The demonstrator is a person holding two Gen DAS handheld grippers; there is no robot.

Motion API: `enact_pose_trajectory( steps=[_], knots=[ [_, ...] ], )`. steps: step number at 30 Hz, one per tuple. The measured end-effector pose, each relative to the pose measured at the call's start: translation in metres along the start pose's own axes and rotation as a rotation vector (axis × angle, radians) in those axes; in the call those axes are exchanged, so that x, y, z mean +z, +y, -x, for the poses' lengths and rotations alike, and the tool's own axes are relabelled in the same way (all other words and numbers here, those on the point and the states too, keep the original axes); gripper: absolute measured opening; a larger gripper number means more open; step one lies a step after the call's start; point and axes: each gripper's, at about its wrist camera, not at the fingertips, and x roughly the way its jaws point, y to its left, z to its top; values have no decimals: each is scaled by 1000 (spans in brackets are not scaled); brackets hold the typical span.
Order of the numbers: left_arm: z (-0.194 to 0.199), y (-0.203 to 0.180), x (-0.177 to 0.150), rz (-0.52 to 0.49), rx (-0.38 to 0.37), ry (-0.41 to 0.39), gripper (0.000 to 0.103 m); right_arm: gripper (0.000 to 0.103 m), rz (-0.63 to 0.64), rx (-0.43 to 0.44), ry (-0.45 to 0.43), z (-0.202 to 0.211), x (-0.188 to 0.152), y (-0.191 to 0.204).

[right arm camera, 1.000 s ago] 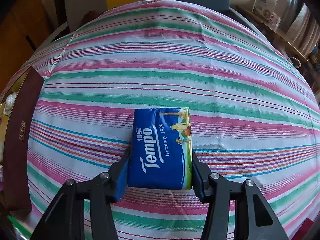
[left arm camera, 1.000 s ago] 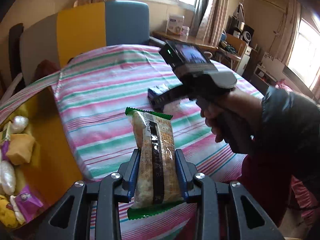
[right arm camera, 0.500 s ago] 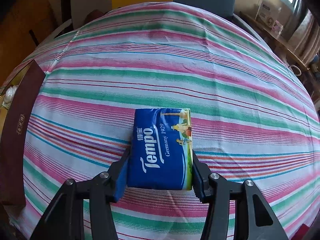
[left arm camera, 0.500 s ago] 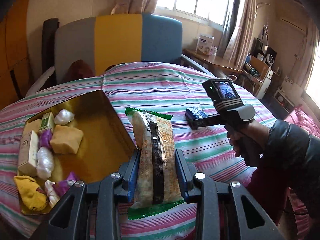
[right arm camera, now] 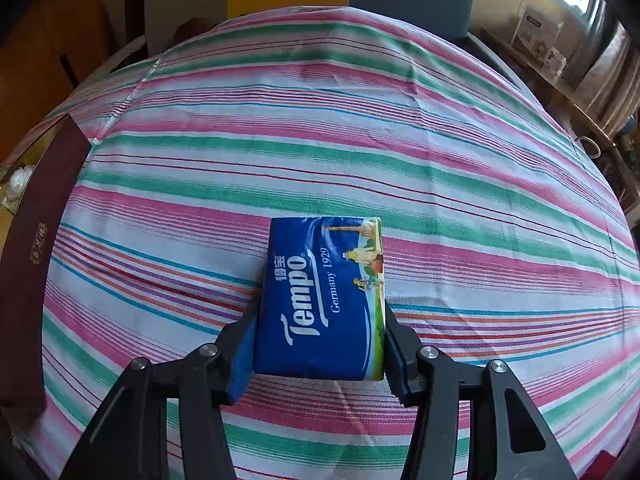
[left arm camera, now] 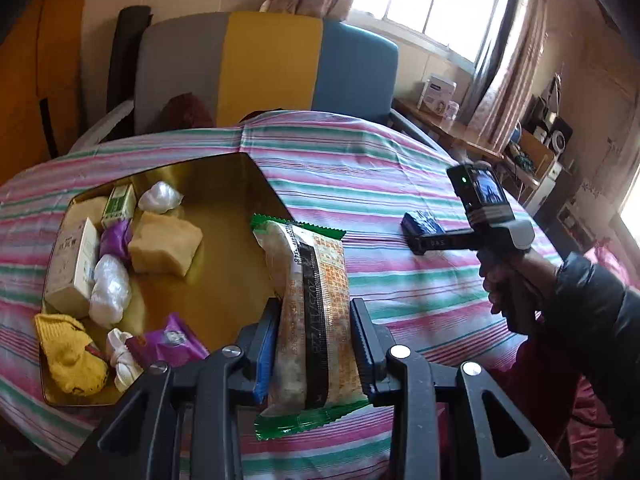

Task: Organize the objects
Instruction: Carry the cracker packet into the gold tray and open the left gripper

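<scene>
striped pink, green and white tablecloth covers a round table with a gold-lined box of small packets at its left. left gripper is clamped on an orange snack packet with green crimped ends, held just right of the box. right gripper squeezes a blue tissue pack reading "tempo germany 1929", over the cloth.
</scene>
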Motion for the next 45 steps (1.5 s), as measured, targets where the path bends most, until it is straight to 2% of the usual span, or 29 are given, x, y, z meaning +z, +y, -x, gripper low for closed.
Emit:
enact_pose_trajectory(
  steps=[5,9,16,24,28,31,35,37,41,45],
  knots=[
    [7,59,17,193,-25,2,34,54,5,-5,0,1,0,1],
    [0,93,35,289,-22,5,34,53,9,-6,0,0,1,1],
    [-33,99,62,325,-47,29,34,53,14,-9,-1,0,1,1],
    [-109,113,86,431,-47,129,34,54,10,-9,-2,-1,1,2],
    [-138,108,99,379,35,143,34,54,8,-6,-2,-1,1,2],
    [-159,110,104,371,50,180,34,54,6,-3,-3,-1,1,2],
    [-168,114,105,363,73,198,38,54,3,1,-5,-1,1,1],
    [-161,111,105,342,88,187,43,54,2,3,-6,-1,1,1],
    [-129,100,104,268,136,127,43,54,-1,5,-8,-2,2,0],
    [-80,80,88,181,185,51,44,54,0,5,-8,-3,2,0]
  ],
)
